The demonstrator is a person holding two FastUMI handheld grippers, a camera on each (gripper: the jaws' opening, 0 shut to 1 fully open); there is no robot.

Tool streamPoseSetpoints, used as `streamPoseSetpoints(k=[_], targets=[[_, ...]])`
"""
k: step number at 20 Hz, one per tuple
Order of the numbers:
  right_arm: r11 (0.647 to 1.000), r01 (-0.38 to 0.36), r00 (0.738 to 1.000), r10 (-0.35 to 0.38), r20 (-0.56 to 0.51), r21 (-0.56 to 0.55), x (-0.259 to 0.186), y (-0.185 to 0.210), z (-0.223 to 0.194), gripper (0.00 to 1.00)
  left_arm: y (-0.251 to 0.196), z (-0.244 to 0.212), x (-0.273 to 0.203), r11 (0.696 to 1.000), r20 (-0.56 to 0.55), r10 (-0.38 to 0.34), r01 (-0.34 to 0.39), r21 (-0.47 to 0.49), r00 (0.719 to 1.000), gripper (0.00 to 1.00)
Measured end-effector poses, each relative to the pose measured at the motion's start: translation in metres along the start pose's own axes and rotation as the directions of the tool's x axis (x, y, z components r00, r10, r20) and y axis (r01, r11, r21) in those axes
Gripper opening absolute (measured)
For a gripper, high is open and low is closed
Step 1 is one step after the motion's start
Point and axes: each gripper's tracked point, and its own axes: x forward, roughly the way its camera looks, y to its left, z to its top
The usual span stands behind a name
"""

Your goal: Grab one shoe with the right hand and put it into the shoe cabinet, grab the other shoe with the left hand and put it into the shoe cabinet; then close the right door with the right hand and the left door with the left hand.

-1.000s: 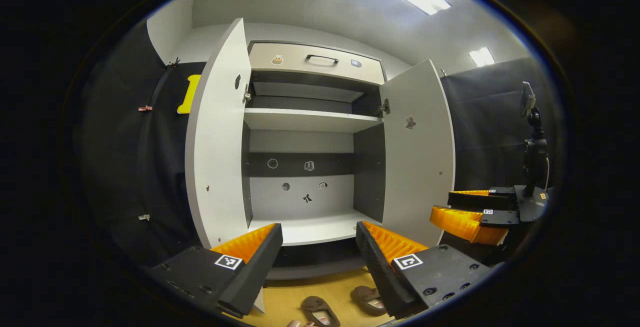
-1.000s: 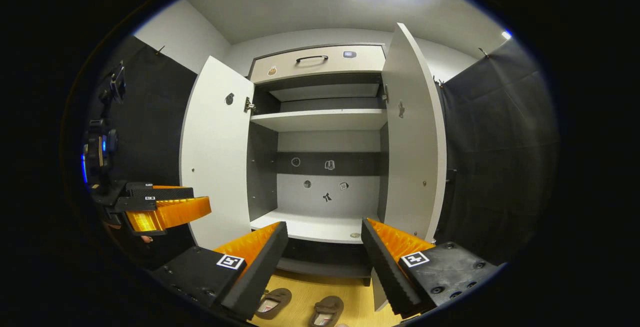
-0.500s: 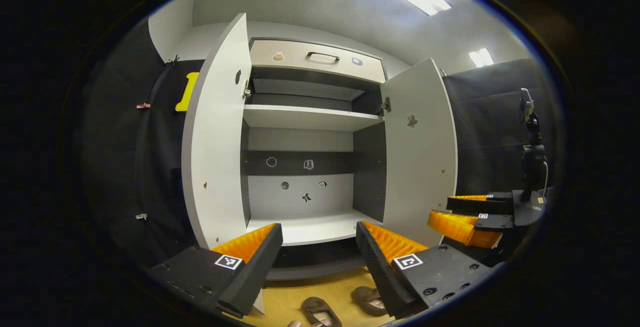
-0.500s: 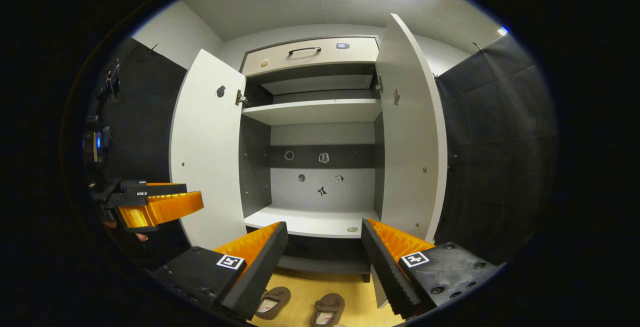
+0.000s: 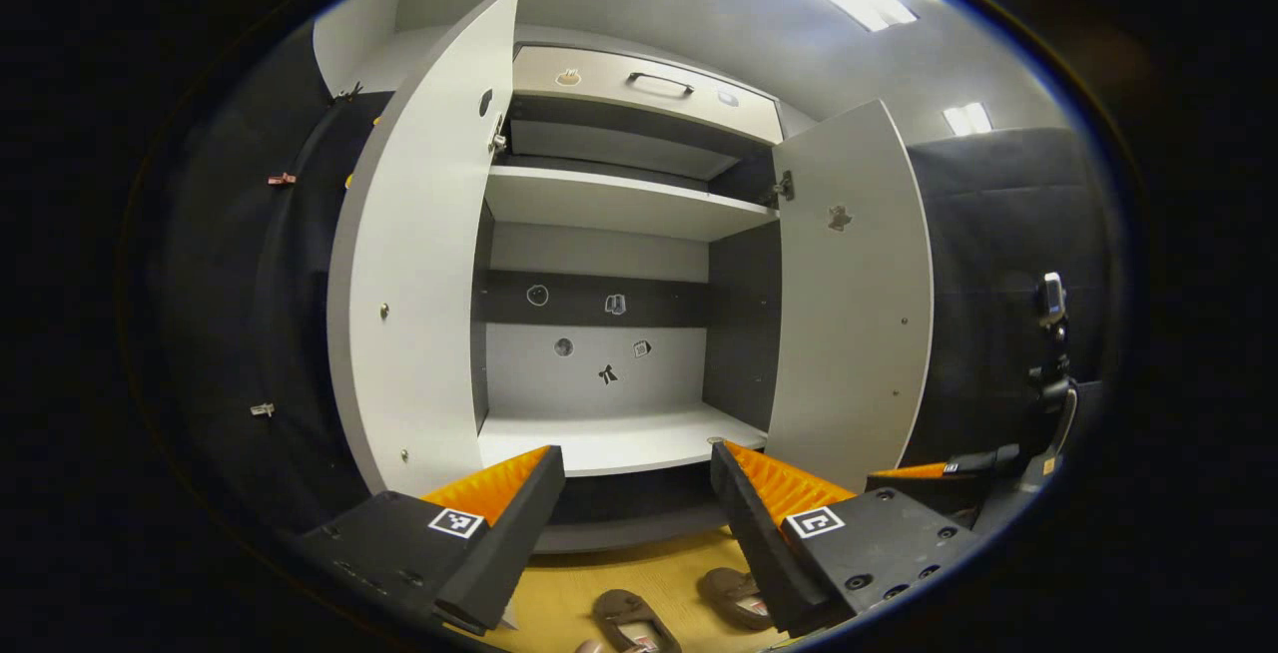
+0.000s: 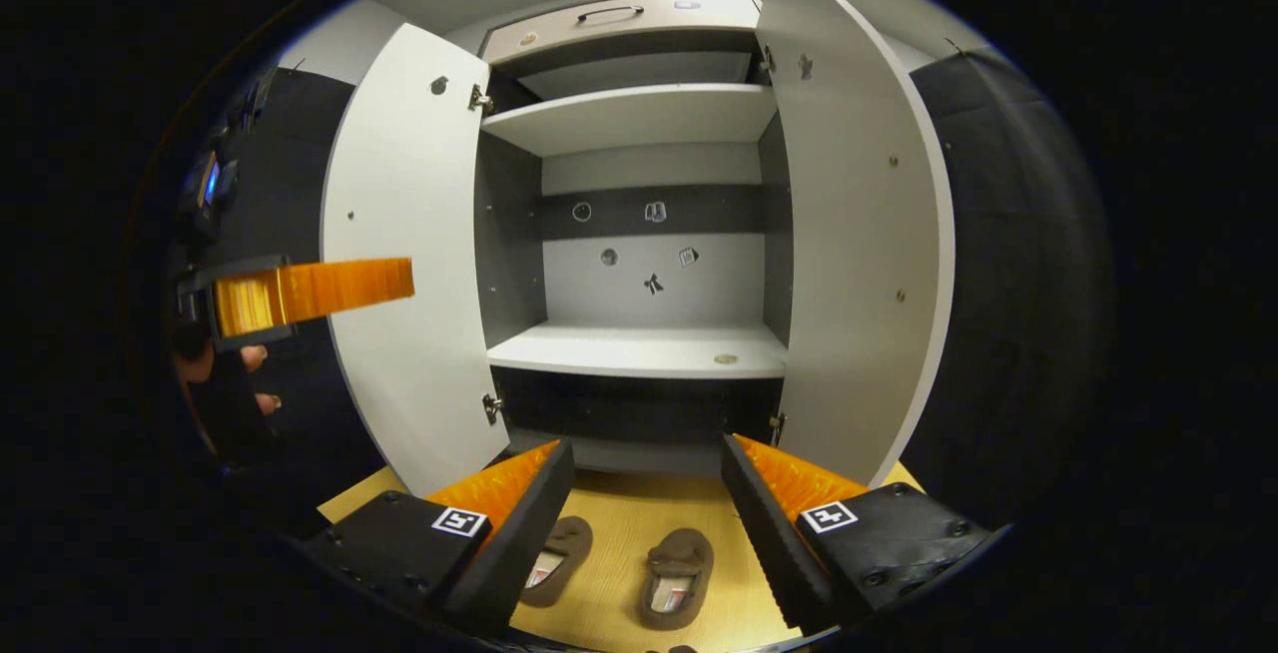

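In the right gripper view, the left gripper (image 6: 399, 279) hovers by the left door (image 6: 409, 234), its spread unclear, while the wide, empty right gripper (image 6: 647, 493) hangs above 2 shoes (image 6: 677, 576) on the floor (image 6: 619, 543) before the open cabinet (image 6: 639, 348).

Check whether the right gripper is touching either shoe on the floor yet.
Apart. The right gripper view shows the right gripper open above both shoes, with bare floor visible between fingers and shoes.

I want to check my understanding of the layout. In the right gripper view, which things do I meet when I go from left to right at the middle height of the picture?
Left gripper → open left door → cabinet's lower shelf → open right door.
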Motion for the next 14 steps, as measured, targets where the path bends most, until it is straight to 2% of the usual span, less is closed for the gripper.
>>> streamPoseSetpoints(k=[4,9,14], targets=[[1.0,0.025,0.996,-0.024,-0.081,0.0,0.016,-0.003,-0.053,0.98,0.005,-0.003,0.012,1.0,0.024,-0.008,0.007,0.017,1.0,0.94],[0.998,0.04,0.985,-0.033,-0.17,0.04,0.032,-0.002,-0.114,0.98,0.006,-0.008,0.023,1.0,0.049,-0.021,0.022,-0.009,0.999,0.94],[0.995,0.064,0.959,-0.039,-0.281,0.081,0.047,-0.007,-0.187,1.0,0.004,-0.027,0.031,0.999,0.024,-0.038,0.038,-0.008,0.999,0.94]])
